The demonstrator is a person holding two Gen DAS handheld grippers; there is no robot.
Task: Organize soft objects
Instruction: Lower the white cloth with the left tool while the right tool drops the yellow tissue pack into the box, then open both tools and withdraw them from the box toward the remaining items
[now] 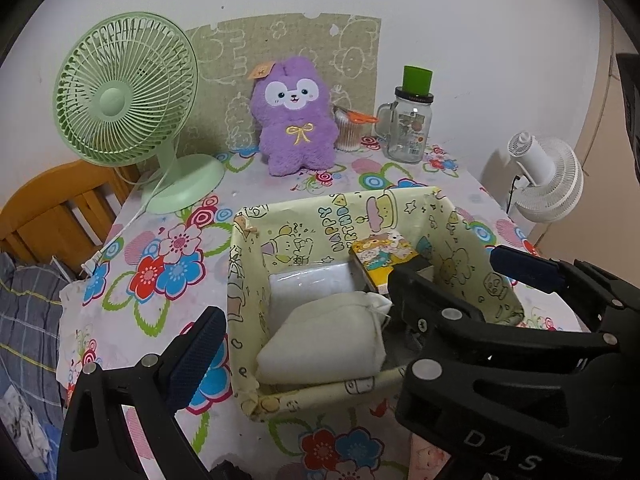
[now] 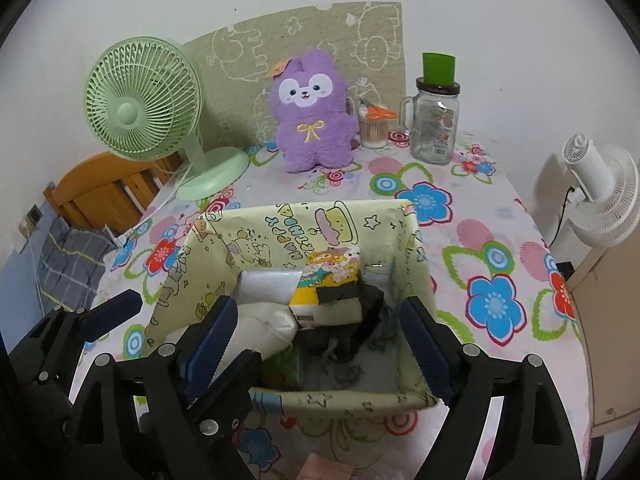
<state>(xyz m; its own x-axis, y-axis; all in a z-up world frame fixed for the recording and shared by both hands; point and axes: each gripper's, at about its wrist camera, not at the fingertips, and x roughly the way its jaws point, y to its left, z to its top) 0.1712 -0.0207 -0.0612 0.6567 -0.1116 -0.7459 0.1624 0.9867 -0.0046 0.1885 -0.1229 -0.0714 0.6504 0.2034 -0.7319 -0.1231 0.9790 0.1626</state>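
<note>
A cream cartoon-print fabric basket sits on the flowered tablecloth. Inside lie a white cloth pouch, a clear-wrapped white pack, a yellow cartoon packet and a dark crumpled cloth. My right gripper stands open over the basket's right half, pads clear of the dark cloth below. My left gripper is open too. Its left finger is outside the basket wall and the pouch lies between the fingers. A purple plush rabbit stands at the back.
A green desk fan stands back left, with its cord trailing off the table edge. A cup of cotton swabs with orange scissors and a glass jar mug stand back right. A white fan is off the table's right side, a wooden chair to the left.
</note>
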